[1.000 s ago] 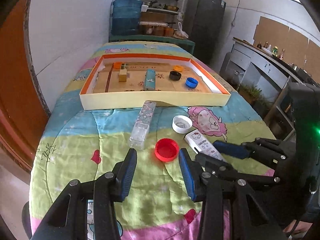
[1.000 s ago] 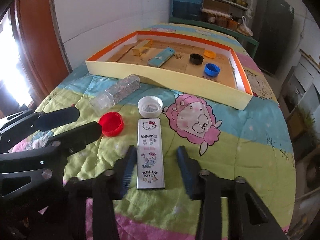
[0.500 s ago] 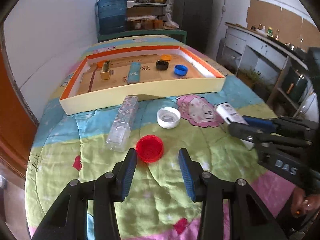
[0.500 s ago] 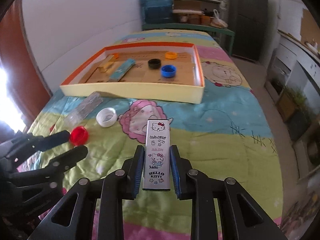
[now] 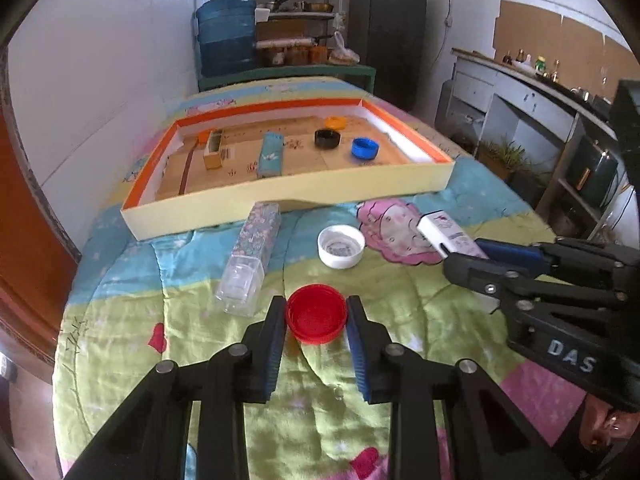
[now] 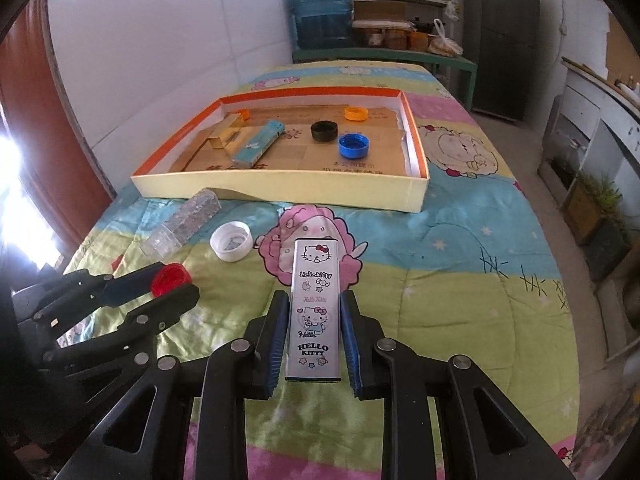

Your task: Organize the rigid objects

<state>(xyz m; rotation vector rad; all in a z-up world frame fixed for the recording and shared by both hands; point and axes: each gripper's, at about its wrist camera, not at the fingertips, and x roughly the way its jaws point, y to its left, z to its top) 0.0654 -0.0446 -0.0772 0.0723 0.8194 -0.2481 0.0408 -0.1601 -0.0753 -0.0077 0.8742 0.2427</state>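
Left gripper (image 5: 316,322) has just been closing w/ red cap (image 5: 316,313) between its pads, cap on quilt (image 5: 400,304) near white cap (image 5: 341,246). Right gripper (image 6: 314,334) clamped tight on Hello Kitty case (image 6: 315,308), short of tray (image 6: 280,189).

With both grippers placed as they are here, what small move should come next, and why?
Probably lift both. The left gripper, jaws just closing, brackets the red cap; the right gripper is shut on the Hello Kitty box. The tray already holds similar pieces.
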